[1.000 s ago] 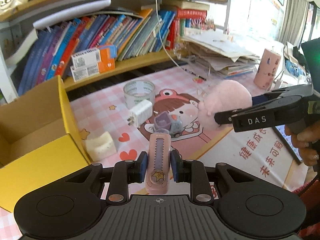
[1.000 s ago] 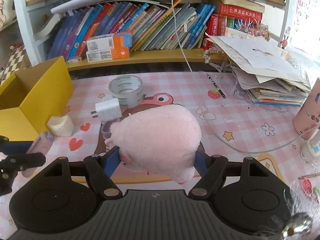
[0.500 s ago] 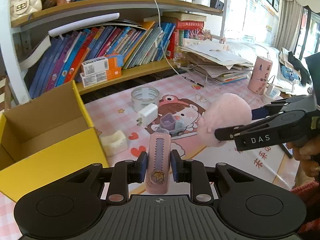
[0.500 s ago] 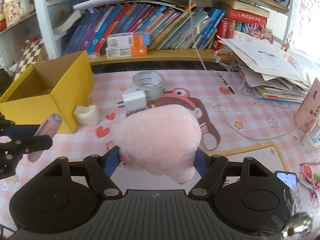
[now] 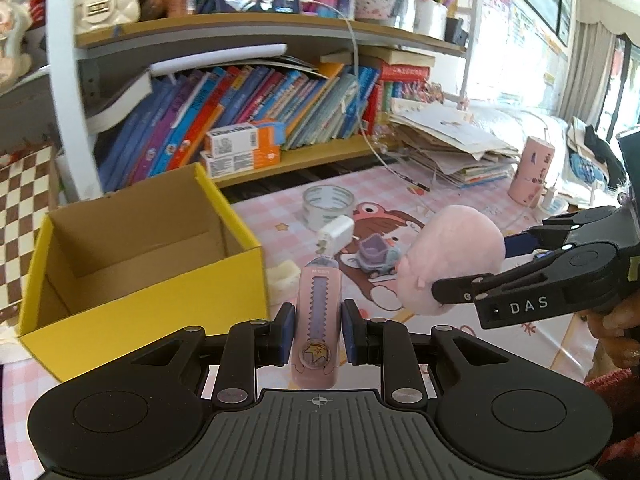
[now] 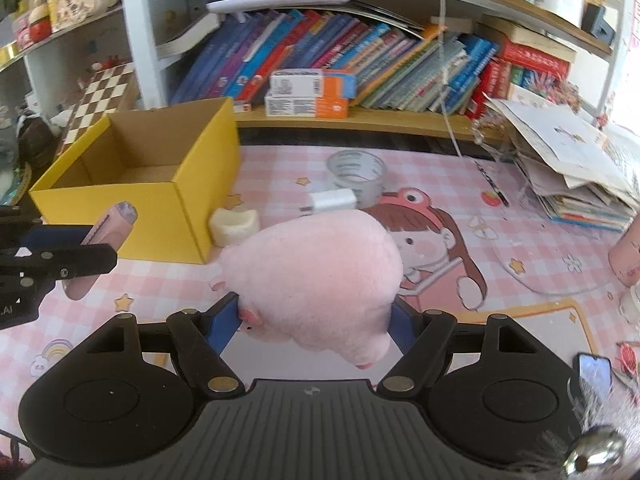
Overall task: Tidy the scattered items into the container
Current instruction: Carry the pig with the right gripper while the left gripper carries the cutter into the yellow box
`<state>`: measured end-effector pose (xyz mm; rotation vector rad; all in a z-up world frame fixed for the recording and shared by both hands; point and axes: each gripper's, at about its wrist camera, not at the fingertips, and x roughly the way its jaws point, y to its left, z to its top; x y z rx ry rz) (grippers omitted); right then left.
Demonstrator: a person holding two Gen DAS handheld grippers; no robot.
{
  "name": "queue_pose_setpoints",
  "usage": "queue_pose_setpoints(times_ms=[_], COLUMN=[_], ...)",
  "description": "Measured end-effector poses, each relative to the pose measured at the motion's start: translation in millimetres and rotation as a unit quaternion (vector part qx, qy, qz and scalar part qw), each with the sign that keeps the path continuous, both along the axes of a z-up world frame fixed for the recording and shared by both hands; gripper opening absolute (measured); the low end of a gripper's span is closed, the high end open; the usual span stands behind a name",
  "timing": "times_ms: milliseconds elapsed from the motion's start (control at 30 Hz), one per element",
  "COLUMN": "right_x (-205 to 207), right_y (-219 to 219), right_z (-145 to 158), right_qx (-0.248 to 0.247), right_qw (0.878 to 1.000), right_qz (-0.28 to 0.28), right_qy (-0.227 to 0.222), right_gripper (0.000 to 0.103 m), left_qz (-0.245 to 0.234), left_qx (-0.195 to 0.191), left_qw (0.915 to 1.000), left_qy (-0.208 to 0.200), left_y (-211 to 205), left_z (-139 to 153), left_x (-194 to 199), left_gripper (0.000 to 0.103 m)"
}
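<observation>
You are mid-carry with both hands loaded, and nothing has gone into the yellow box (image 5: 132, 264) yet; its cardboard floor looks bare from both views.

Your left gripper (image 5: 316, 334) is clamped on the pink utility knife (image 5: 318, 320), which stands upright between the pads and pokes out well beyond the fingertips, its toothed slider strip facing the camera and a star sticker near its butt end. The box sits ahead and to the left of those fingers, its open top in plain sight.

Your right gripper (image 6: 316, 320) is closed on the pink plush toy (image 6: 316, 276). The toy bulges out above and ahead of both blue pads (image 6: 224, 322), so the hold is on its lower part only; it is soft, and I judge it could squeeze out if you swing quickly. The box lies well off to the left of these fingers, beyond the left gripper.

The next move, as I read it, is to bring each gripper over the box mouth in turn, the left one first since it is nearer, lower past the rim and then let go. Keep the two tools from crossing.

Still on the mat ahead of the fingers: a tape roll (image 5: 328, 206), a white charger (image 5: 335, 234), a purple toy car (image 5: 376, 256) and a cream sponge block (image 6: 235, 226) touching or just beside the box wall.
</observation>
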<state>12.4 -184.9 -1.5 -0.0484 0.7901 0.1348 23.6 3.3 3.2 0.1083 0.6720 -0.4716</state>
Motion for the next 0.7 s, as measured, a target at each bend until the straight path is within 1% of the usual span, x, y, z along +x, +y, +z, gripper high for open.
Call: queue_pose_setpoints(times_ms=[233,333,500,700], right_x=[7.9,13.7,27.5,47.2], right_y=[25.2,37.8,61.1,88.1], right_z=[11.1,17.0,28.8,39.1], right_qx=[0.008,0.004,-0.005,-0.018], right_qw=[1.000,0.999,0.996,0.991], right_qz=[0.030,0.047,0.082,0.120], right_qy=[-0.005,-0.010,-0.027,-0.049], right_gripper=[0.074,0.074,0.074,0.074], left_qz=[0.036,0.055,0.082,0.102], left_qx=[-0.014,-0.019,-0.021,-0.024], left_qw=[0.9991,0.9980,0.9955,0.9926], left_qy=[-0.016,-0.025,-0.042,-0.061], left_y=[33.1,47.7,69.3,87.0], left_z=[8.3,13.4,23.0,31.4], left_x=[2.7,6.2,16.6,30.9], left_gripper=[0.023,0.023,0.023,0.023])
